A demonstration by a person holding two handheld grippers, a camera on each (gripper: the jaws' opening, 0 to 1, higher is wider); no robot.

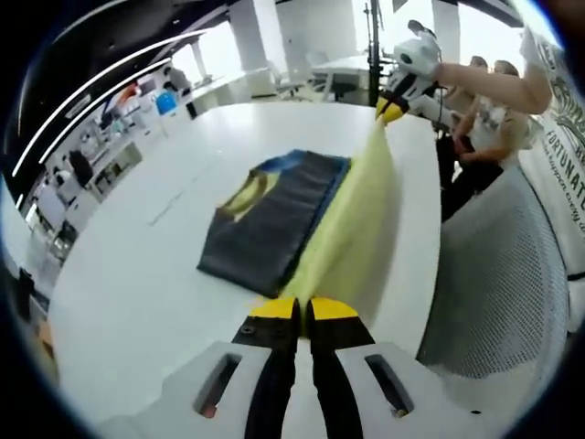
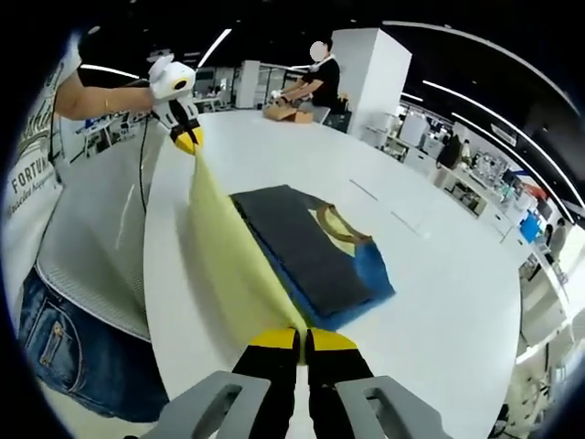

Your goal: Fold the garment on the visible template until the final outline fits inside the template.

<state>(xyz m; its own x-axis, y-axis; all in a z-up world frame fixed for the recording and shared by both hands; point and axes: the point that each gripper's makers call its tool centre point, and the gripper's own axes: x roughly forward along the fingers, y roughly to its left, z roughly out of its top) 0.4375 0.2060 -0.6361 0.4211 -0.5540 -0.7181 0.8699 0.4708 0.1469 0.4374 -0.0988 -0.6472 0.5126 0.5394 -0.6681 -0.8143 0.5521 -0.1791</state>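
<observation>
1. Mid-fold: left gripper (image 1: 303, 309) and right gripper (image 2: 303, 340), jaws pressed together, each pinch one end of the yellow garment's (image 2: 228, 265) lifted edge.
2. Garment raised taut along the white table's (image 1: 137, 274) near edge, beside the dark template (image 2: 302, 247).
3. Next, likely: carry the edge across, lower evenly.

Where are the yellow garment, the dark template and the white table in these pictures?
yellow garment (image 1: 352, 233), left gripper view, middle of the raised cloth.
dark template (image 2: 302, 242), right gripper view, middle of its dark top.
white table (image 2: 430, 274), right gripper view, bare top beyond the template.
</observation>
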